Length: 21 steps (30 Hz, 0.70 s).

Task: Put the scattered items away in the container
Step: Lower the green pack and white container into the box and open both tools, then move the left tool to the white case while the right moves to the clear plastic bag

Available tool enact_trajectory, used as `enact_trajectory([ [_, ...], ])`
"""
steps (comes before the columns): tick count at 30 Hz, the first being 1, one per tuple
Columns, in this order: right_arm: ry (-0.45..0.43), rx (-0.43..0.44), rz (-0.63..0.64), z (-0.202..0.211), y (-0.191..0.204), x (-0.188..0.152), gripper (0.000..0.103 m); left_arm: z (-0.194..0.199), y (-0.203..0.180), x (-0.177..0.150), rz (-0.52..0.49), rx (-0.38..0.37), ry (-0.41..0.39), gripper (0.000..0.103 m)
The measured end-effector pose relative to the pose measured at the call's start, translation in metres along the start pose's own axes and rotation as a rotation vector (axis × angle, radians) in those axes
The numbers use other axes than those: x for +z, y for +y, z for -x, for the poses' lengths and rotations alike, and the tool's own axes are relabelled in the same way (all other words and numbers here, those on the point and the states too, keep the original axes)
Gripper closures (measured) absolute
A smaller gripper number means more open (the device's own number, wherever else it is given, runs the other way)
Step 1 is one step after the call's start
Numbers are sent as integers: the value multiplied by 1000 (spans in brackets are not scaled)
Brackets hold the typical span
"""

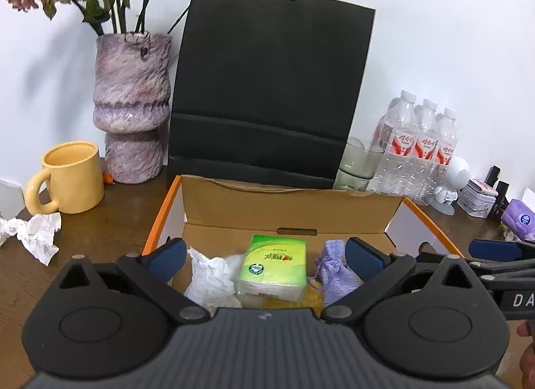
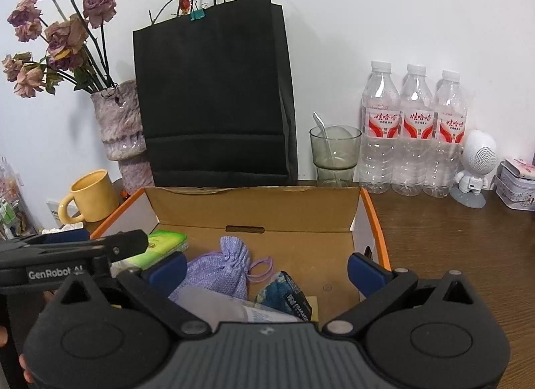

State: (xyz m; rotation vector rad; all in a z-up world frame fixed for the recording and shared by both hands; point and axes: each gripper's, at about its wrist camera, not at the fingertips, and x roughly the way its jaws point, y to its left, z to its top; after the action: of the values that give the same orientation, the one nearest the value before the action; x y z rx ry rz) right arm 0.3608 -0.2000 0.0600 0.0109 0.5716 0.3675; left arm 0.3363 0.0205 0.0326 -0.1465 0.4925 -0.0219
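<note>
Both grippers hung over the open cardboard box (image 1: 294,208), side by side. The left gripper (image 1: 265,257) stood spread wide and empty, the green tissue pack (image 1: 272,268) lying in the box just below and between its fingers. The right gripper (image 2: 267,270) gaped equally wide, holding nothing, above the lilac drawstring pouch (image 2: 220,268).

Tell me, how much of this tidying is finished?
Much looks done: the cardboard box already holds a green tissue pack, a purple pouch, crumpled paper and a blue packet. Nothing is in hand: the left claw and right claw both stand open and empty over the box. Left outside: white paper wads by the yellow mug, and a purple packet at the table's right.
</note>
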Motion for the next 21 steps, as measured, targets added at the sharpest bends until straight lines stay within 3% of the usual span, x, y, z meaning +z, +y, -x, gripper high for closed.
enact_trajectory([
  [12,-60,-36,2,43,2,-13,0,50,0,-16,-46,-28,-51,0],
  [21,-68,-73,6,99,-3,-54,0,98,24,-48,-29,36,-43,0],
])
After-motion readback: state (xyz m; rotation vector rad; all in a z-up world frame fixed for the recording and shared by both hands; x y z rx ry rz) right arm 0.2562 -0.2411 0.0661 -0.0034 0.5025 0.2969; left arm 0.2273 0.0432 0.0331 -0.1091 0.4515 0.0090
